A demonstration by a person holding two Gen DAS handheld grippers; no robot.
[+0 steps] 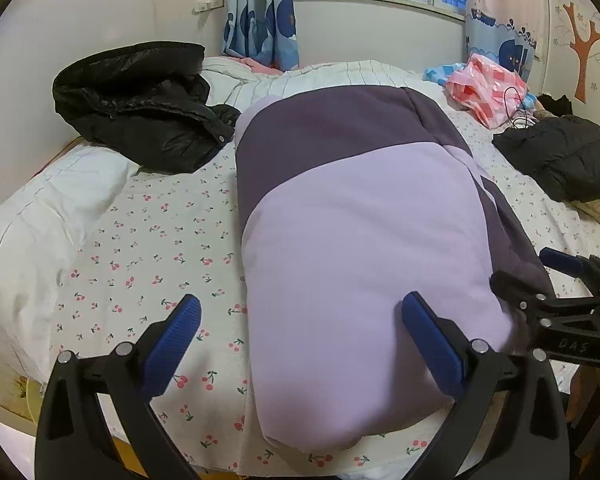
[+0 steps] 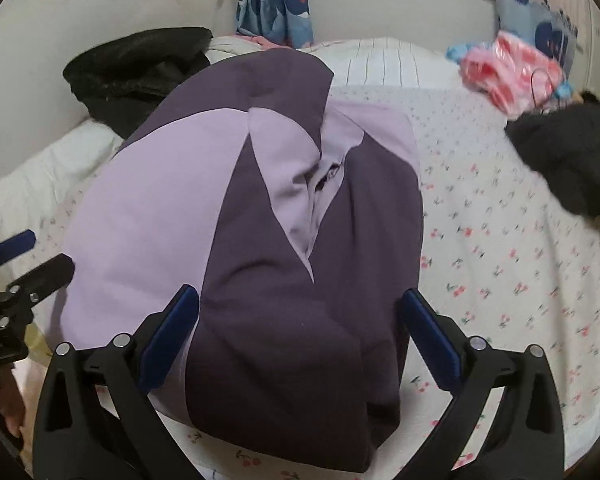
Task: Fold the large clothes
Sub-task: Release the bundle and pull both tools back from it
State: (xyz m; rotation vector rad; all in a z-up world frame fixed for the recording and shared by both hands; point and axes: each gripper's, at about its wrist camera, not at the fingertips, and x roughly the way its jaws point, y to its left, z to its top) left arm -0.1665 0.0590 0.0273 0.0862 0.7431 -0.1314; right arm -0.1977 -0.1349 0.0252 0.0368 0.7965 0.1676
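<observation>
A large lilac and dark purple garment [image 1: 360, 240] lies folded lengthwise on the cherry-print bed sheet [image 1: 148, 248], reaching the near bed edge. My left gripper [image 1: 300, 320] is open above its near left border, with one blue pad [image 1: 428, 340] over the lilac cloth and the other over the sheet. In the right wrist view the garment [image 2: 284, 320] bulges up between the wide-open fingers of my right gripper [image 2: 300, 312], dark purple side nearest. Each gripper shows in the other's view: the right gripper [image 1: 536, 274] at the garment's right border, the left gripper [image 2: 32, 260] at its left.
A black puffy jacket [image 1: 140, 104] is heaped at the back left beside a white pillow [image 1: 40, 220]. Another black jacket [image 1: 564, 156] and a pink-and-white bag [image 1: 488, 92] lie at the back right. Wall, window and curtains [image 1: 260, 28] stand behind the bed.
</observation>
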